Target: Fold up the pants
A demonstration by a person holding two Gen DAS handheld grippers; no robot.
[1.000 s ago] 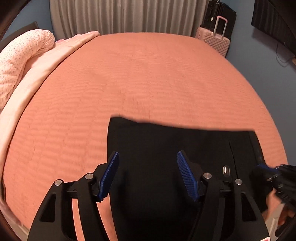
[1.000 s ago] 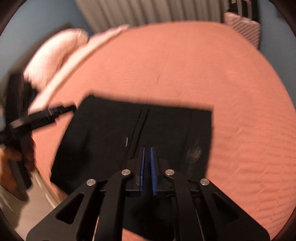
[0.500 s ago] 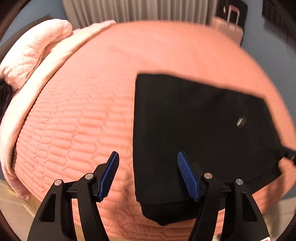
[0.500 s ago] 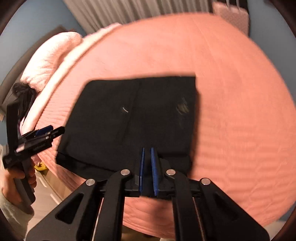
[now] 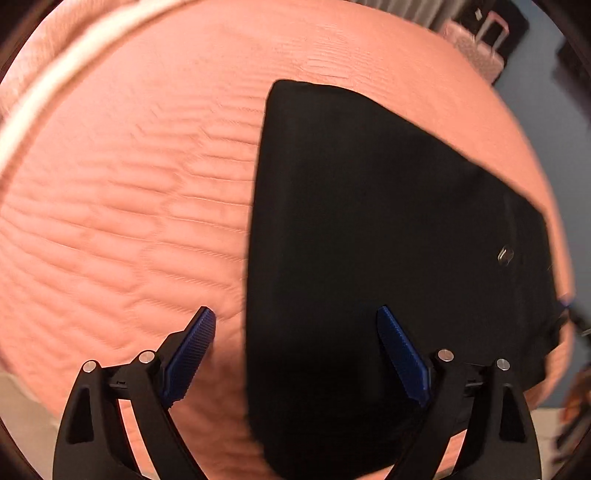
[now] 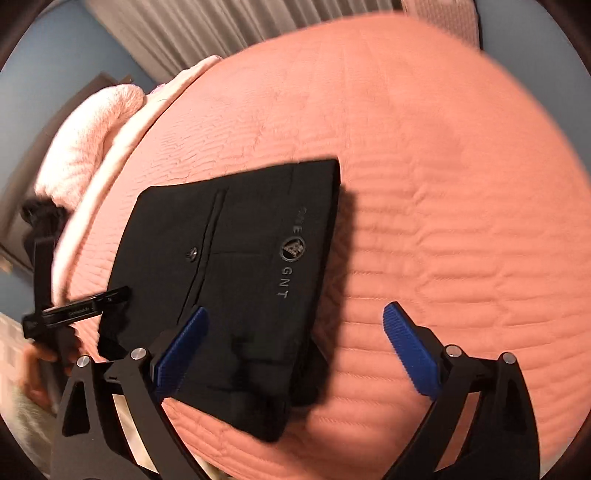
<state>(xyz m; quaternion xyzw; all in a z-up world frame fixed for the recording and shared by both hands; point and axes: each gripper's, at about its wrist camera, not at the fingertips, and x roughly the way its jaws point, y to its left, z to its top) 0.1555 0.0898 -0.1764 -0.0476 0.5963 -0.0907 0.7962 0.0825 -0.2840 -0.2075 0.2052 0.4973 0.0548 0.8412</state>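
Observation:
The black pants [image 5: 369,240] lie folded into a flat rectangle near the front edge of the bed; in the right wrist view [image 6: 236,280] they show a grey logo and a pocket seam. My left gripper [image 5: 295,350] is open and empty, raised above the pants' left edge. My right gripper [image 6: 295,354] is open and empty above the pants' right edge. The left gripper also shows at the left of the right wrist view [image 6: 74,310], held by a hand.
The salmon quilted bedspread [image 6: 443,184] covers the bed. A pink blanket and pillow [image 6: 96,140] lie at the bed's left. A pink suitcase [image 5: 476,44] and grey curtains [image 6: 207,26] stand behind the bed.
My right gripper has opened and let go of the pants. Both grippers have pulled back and up from the folded pants.

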